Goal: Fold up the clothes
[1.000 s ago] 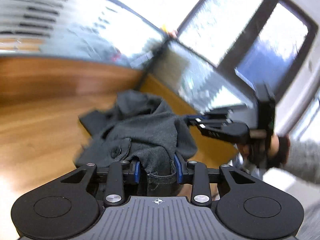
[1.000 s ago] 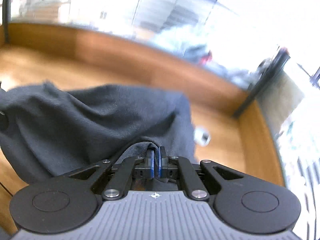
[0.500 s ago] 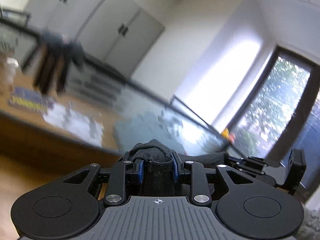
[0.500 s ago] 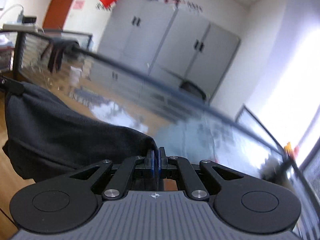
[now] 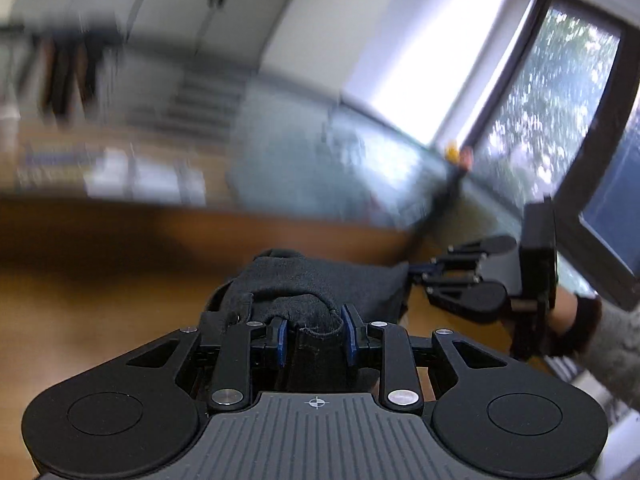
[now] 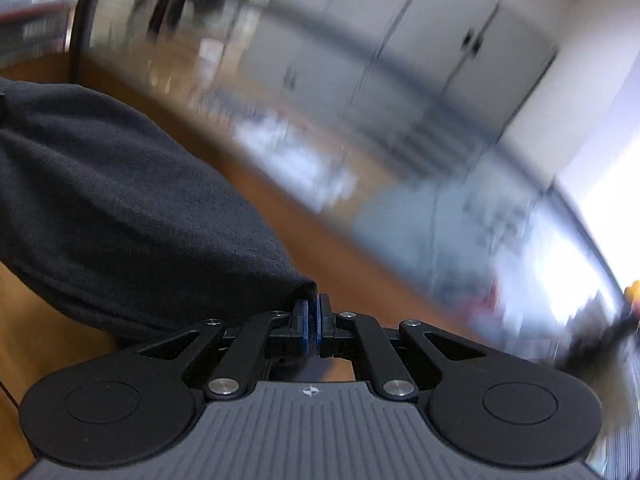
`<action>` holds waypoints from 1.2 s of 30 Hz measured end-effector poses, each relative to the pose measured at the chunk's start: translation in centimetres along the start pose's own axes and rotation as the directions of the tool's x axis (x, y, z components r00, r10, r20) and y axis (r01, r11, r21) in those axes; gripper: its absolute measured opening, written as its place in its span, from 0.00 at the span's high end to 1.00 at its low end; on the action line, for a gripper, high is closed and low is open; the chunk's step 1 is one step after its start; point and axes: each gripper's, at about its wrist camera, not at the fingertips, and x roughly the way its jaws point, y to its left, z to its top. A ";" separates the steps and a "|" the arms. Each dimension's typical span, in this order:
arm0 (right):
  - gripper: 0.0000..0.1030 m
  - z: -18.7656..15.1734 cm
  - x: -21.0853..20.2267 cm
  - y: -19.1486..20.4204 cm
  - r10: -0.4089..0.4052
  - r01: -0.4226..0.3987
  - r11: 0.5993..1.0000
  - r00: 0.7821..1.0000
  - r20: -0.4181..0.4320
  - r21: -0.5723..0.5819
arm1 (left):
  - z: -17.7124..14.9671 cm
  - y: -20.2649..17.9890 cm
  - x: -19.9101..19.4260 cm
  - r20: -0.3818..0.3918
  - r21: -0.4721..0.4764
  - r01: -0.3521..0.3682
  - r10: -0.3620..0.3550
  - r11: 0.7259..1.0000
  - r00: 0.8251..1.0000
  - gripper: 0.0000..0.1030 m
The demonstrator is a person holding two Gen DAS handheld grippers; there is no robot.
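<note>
A dark grey garment [image 5: 320, 284] hangs stretched between both grippers above the wooden table [image 5: 100, 292]. My left gripper [image 5: 316, 336] is shut on a thick bunched hem of it, the blue pads pressing the cloth from both sides. In the left wrist view the right gripper [image 5: 416, 272] pinches the garment's far corner, held by a hand in a dark glove. In the right wrist view my right gripper [image 6: 312, 320] is shut on a thin corner of the garment [image 6: 120, 216], which billows away to the left.
The wooden table [image 6: 40, 344] lies below, with a raised wooden edge and a glass partition [image 5: 304, 168] behind it. Grey cabinets [image 6: 400, 40] stand at the back wall and a window [image 5: 560, 100] is on the right. The background is motion-blurred.
The garment has been lifted off the table and pulled taut between the grippers. Both views swung up toward the room, then tipped partly back down toward the table.
</note>
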 end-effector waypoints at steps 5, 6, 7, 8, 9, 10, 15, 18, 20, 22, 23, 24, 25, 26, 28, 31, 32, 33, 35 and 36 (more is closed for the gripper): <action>0.97 -7.1 1.7 1.9 0.012 0.001 0.997 0.984 -0.180 0.075 | -4.8 -2.3 4.5 -0.190 0.043 0.091 -0.081 0.995 0.979 0.71; 0.97 -8.1 1.7 2.2 0.012 0.008 0.995 0.978 -0.209 0.097 | -5.5 -2.9 5.3 -0.221 0.068 0.108 -0.090 0.992 0.971 0.71; 0.95 -8.8 1.2 2.7 0.010 0.015 0.993 0.977 -0.212 0.119 | -5.8 -3.5 5.7 -0.239 0.099 0.128 -0.101 0.987 0.966 0.71; 0.86 -9.5 0.6 3.1 0.008 0.022 0.990 0.977 -0.211 0.141 | -6.1 -4.1 6.2 -0.258 0.129 0.148 -0.111 0.981 0.960 0.71; 0.80 -10.2 0.0 3.5 0.006 0.029 0.986 0.978 -0.210 0.163 | -6.4 -4.7 6.6 -0.277 0.158 0.168 -0.120 0.973 0.953 0.71; 0.65 -11.0 -0.7 3.8 0.001 0.037 0.982 0.979 -0.203 0.184 | -6.6 -5.3 7.1 -0.298 0.190 0.188 -0.126 0.964 0.946 0.70; 0.53 -13.4 -3.9 5.1 0.001 0.056 0.952 0.982 -0.187 0.301 | -7.5 -7.0 8.0 -0.374 0.329 0.248 -0.116 0.911 0.920 0.53; 0.50 -13.9 -5.6 6.6 0.018 0.052 0.934 0.981 -0.193 0.352 | -8.1 -7.4 7.0 -0.413 0.403 0.260 -0.079 0.878 0.908 0.45; 0.47 -14.7 -7.1 7.8 0.027 0.054 0.917 0.980 -0.197 0.395 | -8.5 -7.1 5.8 -0.418 0.434 0.262 -0.065 0.862 0.906 0.40; 0.46 -15.1 -7.8 9.1 0.055 0.029 0.896 0.983 -0.176 0.444 | -9.1 -6.2 4.5 -0.416 0.444 0.255 -0.055 0.859 0.908 0.34; 0.44 -15.3 -8.1 9.9 0.063 0.017 0.888 0.985 -0.158 0.460 | -9.4 -5.7 4.2 -0.409 0.444 0.246 -0.049 0.862 0.911 0.31; 0.42 -15.5 -8.4 10.7 0.066 0.006 0.882 0.988 -0.138 0.470 | -9.6 -5.1 3.6 -0.398 0.441 0.234 -0.045 0.866 0.916 0.30; 0.38 -15.7 -8.7 11.5 0.065 0.004 0.875 0.990 -0.126 0.484 | -9.8 -4.5 3.2 -0.397 0.434 0.222 -0.036 0.873 0.917 0.30; 0.36 -15.8 -8.9 12.3 0.063 0.003 0.868 0.991 -0.115 0.497 | -9.8 -4.1 3.0 -0.399 0.429 0.213 -0.027 0.878 0.916 0.30; 0.32 -16.1 -9.2 13.8 0.071 -0.007 0.845 0.992 -0.100 0.534 | -10.1 -2.9 2.1 -0.386 0.449 0.181 0.008 0.875 0.923 0.30; 0.22 -16.6 -9.3 16.2 0.088 -0.037 0.832 0.994 -0.067 0.554 | -10.1 -1.2 1.4 -0.355 0.473 0.122 0.062 0.873 0.933 0.30; 0.20 -16.7 -9.1 17.0 0.089 -0.038 0.836 0.994 -0.066 0.548 | -10.0 -0.6 1.3 -0.344 0.477 0.102 0.078 0.873 0.936 0.30; 0.20 -16.8 -8.9 17.8 0.090 -0.040 0.840 0.994 -0.066 0.542 | -9.8 0.1 1.4 -0.334 0.481 0.082 0.096 0.873 0.938 0.30; 0.19 -17.2 -8.4 19.3 0.089 -0.037 0.847 0.993 -0.074 0.530 | -9.4 1.3 1.7 -0.315 0.488 0.042 0.130 0.872 0.940 0.30; 0.19 -17.4 -8.1 19.7 0.088 -0.031 0.845 0.993 -0.083 0.533 | -9.3 1.8 1.8 -0.305 0.494 0.027 0.144 0.869 0.941 0.30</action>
